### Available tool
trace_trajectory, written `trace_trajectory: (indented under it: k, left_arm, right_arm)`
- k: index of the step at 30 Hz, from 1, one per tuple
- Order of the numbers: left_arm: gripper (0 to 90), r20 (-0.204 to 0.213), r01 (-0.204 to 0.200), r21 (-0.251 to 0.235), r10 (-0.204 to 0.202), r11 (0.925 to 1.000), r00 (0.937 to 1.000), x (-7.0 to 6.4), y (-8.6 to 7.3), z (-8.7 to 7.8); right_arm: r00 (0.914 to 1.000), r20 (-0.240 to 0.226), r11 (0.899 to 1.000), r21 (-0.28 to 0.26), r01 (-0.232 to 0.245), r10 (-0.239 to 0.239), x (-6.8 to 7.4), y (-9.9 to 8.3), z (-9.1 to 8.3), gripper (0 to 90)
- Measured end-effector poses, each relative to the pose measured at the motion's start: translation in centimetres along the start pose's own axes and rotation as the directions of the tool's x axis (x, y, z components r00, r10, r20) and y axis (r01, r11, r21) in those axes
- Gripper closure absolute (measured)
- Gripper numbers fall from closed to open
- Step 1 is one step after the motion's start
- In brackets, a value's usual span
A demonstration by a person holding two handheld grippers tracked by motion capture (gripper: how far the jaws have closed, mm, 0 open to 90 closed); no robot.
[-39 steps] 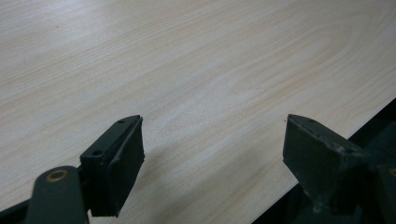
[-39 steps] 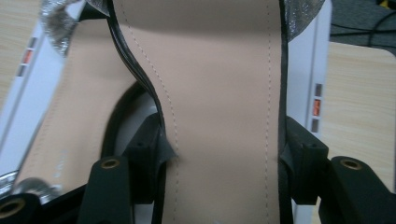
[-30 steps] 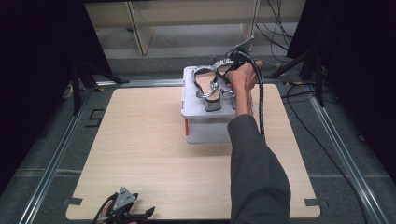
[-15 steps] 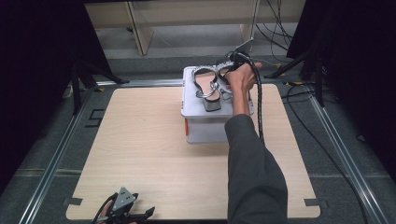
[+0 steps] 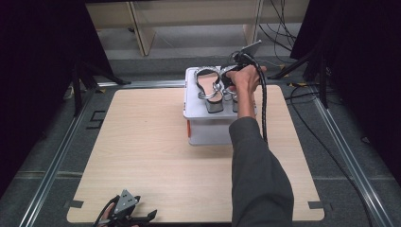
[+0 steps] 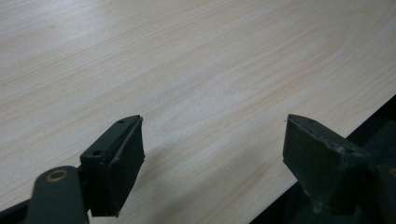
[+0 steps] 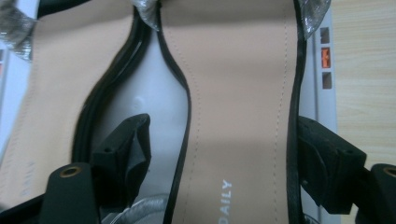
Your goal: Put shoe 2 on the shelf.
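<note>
Two black sandals with tan insoles and silver straps lie side by side on a white box [image 5: 208, 130] at the far side of the table. My right gripper [image 5: 229, 78] hangs over them, held by a hand. In the right gripper view its jaws [image 7: 219, 135] straddle the right sandal [image 7: 238, 93]. One jaw sits in the gap next to the left sandal [image 7: 56, 93], the other at the outer edge, with a gap left, so it is open. The left sandal [image 5: 208, 87] lies free. My left gripper [image 5: 137, 217] rests open at the table's near edge, its jaws [image 6: 212, 135] holding nothing.
The wooden table [image 5: 142, 142] stretches bare between the box and my left gripper. A black cable [image 5: 263, 109] trails from the right gripper along the sleeve. Shelving [image 5: 189, 19] and more cables stand beyond the far edge, and metal rails [image 5: 56, 156] run along the sides.
The right hand has shifted only slightly over the sandals on the box. The left gripper has stayed where it was.
</note>
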State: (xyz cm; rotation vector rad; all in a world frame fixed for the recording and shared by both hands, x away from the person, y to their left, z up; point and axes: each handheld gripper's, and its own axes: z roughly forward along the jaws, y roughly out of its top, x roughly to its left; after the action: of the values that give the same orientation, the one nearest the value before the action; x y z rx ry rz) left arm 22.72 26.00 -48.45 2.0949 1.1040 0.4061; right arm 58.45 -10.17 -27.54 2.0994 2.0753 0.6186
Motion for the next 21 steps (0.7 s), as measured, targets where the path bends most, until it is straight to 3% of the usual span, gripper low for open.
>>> trace_trajectory:
  k: [1,2,4,5,6,7,9,10,12,13,14,15,17,18,20,21]
  left_arm:
    - [20.2,-0.005,-0.016,0.005,0.016,0.9999,0.9999,0.1,0.0,0.1]
    - [20.2,0.0,-0.035,0.011,0.035,0.9993,0.9994,0.1,0.1,0.1]
    - [20.2,-0.003,-0.036,0.007,0.036,0.9993,0.9994,0.1,0.1,0.1]
    - [20.2,-0.002,-0.016,0.008,0.016,0.9998,0.9999,0.0,0.1,0.0]
    - [20.2,-0.004,-0.04,0.01,0.04,0.9991,0.9992,0.2,0.1,0.1]
    - [20.3,-0.003,-0.041,0.007,0.041,0.9992,0.9992,0.2,0.0,0.1]
    - [20.2,-0.003,-0.038,0.006,0.038,0.9993,0.9993,0.2,0.0,0.1]
    - [20.2,-0.006,0.003,0.011,-0.003,0.9999,1.0,0.0,0.0,0.1]
    - [20.2,-0.001,-0.022,0.014,0.022,0.9997,0.9998,0.1,0.0,0.0]
    - [20.2,-0.005,-0.02,0.001,0.02,0.9998,0.9998,0.0,0.0,0.1]
    - [20.2,0.007,0.015,-0.014,-0.015,0.9998,0.9999,-0.3,-0.1,0.1]
    - [20.2,-0.006,0.004,0.004,-0.004,1.0,1.0,-0.1,-0.1,0.0]
    - [20.2,-0.007,-0.012,0.004,0.012,0.9999,0.9999,0.1,0.0,0.0]
    - [20.2,-0.005,-0.015,0.003,0.015,0.9999,0.9999,0.1,0.0,0.0]
    - [20.2,-0.009,0.021,0.009,-0.021,0.9997,0.9998,-0.1,-0.1,0.1]
    - [20.2,-0.004,-0.002,0.006,0.002,1.0,1.0,0.0,0.0,0.1]
  right_arm:
    - [0.9999,-0.002,1.0,0.01,0.012,-0.012,0.1,-0.1,-0.1,22.3]
    - [0.9999,-0.014,0.999,0.032,-0.004,0.005,0.4,-0.2,-0.1,20.5]
    - [0.9999,-0.016,0.998,0.056,-0.001,0.002,0.6,-0.3,-0.2,20.3]
    - [0.9999,-0.016,0.999,0.047,-0.004,0.005,0.6,-0.4,-0.2,20.9]
    - [0.9998,-0.014,0.998,0.055,0.014,-0.013,0.6,-0.4,-0.4,21.3]
    - [0.9999,-0.012,0.998,0.055,-0.011,0.012,0.6,-0.3,-0.4,22.5]
    - [0.9999,-0.006,0.998,0.059,0.01,-0.009,0.2,-0.3,-0.4,27.6]
    - [1.0,0.003,0.999,0.052,0.003,-0.003,0.1,-0.2,-0.6,26.0]
    - [1.0,-0.004,1.0,0.001,0.001,-0.001,0.0,0.0,-1.0,26.3]
    - [1.0,0.001,1.0,-0.004,0.0,0.0,0.0,0.1,-1.1,25.7]
    - [0.9999,0.003,1.0,-0.018,0.013,-0.013,0.0,0.3,-1.2,24.8]
    - [0.9995,-0.005,0.998,-0.046,0.032,-0.032,-0.1,0.4,-1.4,25.2]
    - [0.9981,-0.016,0.992,-0.117,0.057,-0.059,-0.3,0.7,-2.0,25.5]
    - [0.9984,-0.034,0.99,-0.136,0.04,-0.045,-0.1,0.8,-2.3,25.6]
    - [0.9952,-0.063,0.985,-0.163,0.063,-0.074,-0.2,1.1,-2.9,25.9]
    - [0.9933,-0.079,0.982,-0.177,0.069,-0.084,-0.2,1.1,-3.1,26.4]
